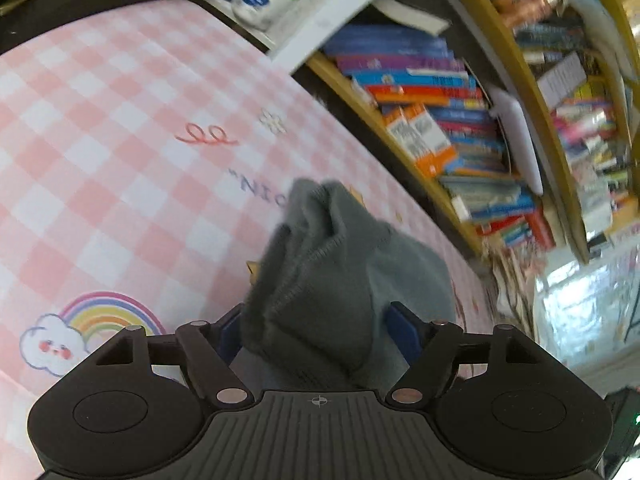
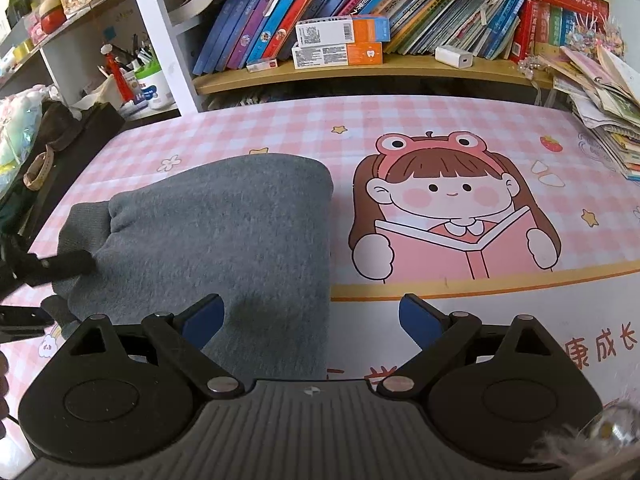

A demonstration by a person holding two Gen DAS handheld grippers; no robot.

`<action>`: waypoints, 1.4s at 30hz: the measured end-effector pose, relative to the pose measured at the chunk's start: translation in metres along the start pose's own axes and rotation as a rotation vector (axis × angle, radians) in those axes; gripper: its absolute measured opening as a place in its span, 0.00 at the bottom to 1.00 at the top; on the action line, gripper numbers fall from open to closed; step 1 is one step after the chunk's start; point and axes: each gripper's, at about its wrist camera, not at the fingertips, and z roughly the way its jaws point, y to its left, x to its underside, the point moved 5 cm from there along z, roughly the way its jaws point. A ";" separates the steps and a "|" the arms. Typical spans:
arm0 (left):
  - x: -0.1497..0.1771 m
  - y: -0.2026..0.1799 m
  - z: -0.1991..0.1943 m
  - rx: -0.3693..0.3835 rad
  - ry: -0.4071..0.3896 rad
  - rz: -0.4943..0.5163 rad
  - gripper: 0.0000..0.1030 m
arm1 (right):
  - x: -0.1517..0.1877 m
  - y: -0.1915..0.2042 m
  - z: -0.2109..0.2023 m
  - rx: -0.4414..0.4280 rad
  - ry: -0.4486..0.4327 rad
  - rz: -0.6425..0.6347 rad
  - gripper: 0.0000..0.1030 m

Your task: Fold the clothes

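One grey garment [image 2: 224, 240] lies folded on a pink checked table mat [image 2: 400, 120], at nine o'clock from the mat's cartoon girl [image 2: 452, 208]. Two grippers show. The left gripper [image 1: 320, 320] has its jaws spread – a ribbed fold of the garment sits between the blue pads, not pinched. The right gripper [image 2: 312, 316] stands wide open over the garment's near edge. Bookshelves [image 2: 360, 68] stand at twelve o'clock.
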 end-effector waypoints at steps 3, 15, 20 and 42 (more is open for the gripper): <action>-0.004 -0.001 0.000 -0.005 -0.026 -0.003 0.71 | 0.000 -0.001 0.001 0.000 0.003 0.003 0.92; -0.021 -0.001 -0.027 0.092 -0.150 -0.047 0.14 | -0.003 0.001 0.009 -0.011 0.012 -0.006 0.92; -0.013 0.018 -0.008 -0.027 -0.076 -0.092 0.17 | -0.004 -0.002 0.011 -0.014 0.016 0.001 0.92; 0.000 -0.001 0.021 -0.021 0.090 -0.004 0.77 | -0.004 -0.024 0.036 -0.254 0.141 0.380 0.75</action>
